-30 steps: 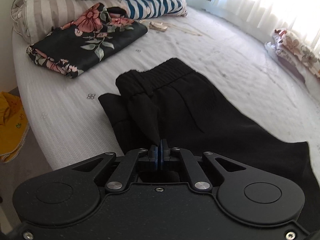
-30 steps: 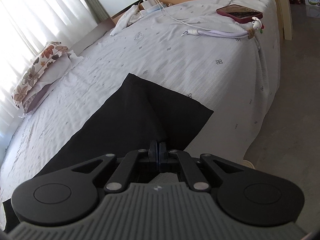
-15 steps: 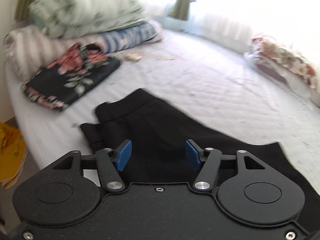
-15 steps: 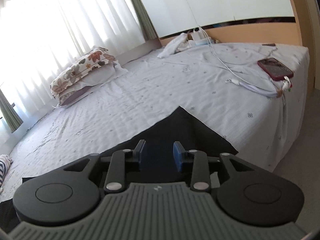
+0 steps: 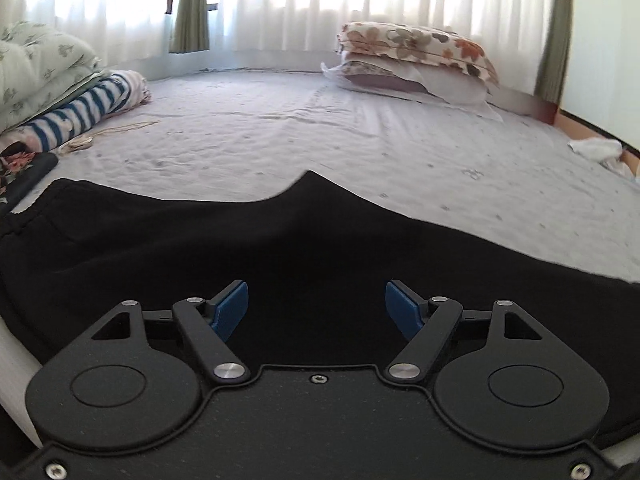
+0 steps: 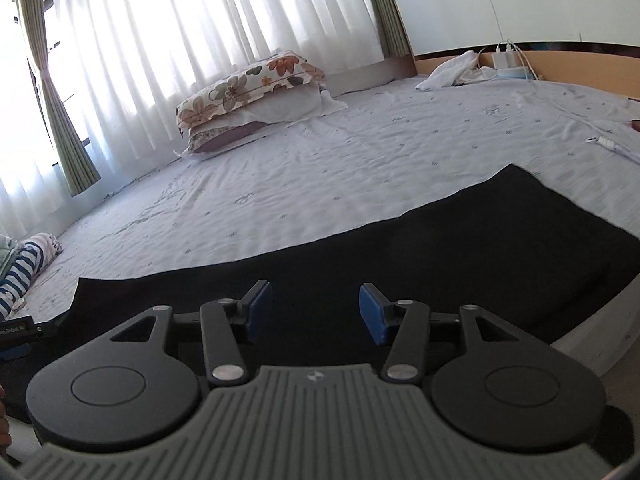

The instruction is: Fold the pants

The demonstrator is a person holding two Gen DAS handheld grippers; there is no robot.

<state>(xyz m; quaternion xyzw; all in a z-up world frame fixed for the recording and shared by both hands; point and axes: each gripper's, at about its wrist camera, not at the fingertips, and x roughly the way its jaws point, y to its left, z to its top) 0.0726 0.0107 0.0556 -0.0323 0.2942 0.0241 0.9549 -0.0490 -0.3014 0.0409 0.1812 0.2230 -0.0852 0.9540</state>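
A: What is the left wrist view showing?
B: The left gripper (image 5: 317, 306) is widening, its blue pads gripping nothing, above the matte black pants (image 5: 280, 240) lying flat along the bed's (image 5: 360, 140) wrinkled near edge.

A: And the right wrist view?
B: The right gripper (image 6: 315, 310) is widening too, empty, over the pants' (image 6: 480, 248) squared leg end.

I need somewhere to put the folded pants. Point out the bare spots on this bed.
The widest bare stretch of sheet lies between the black pants and the floral pillows. It is crowded beside the striped bedding and cord, and by the white cloth and chargers at the headboard.
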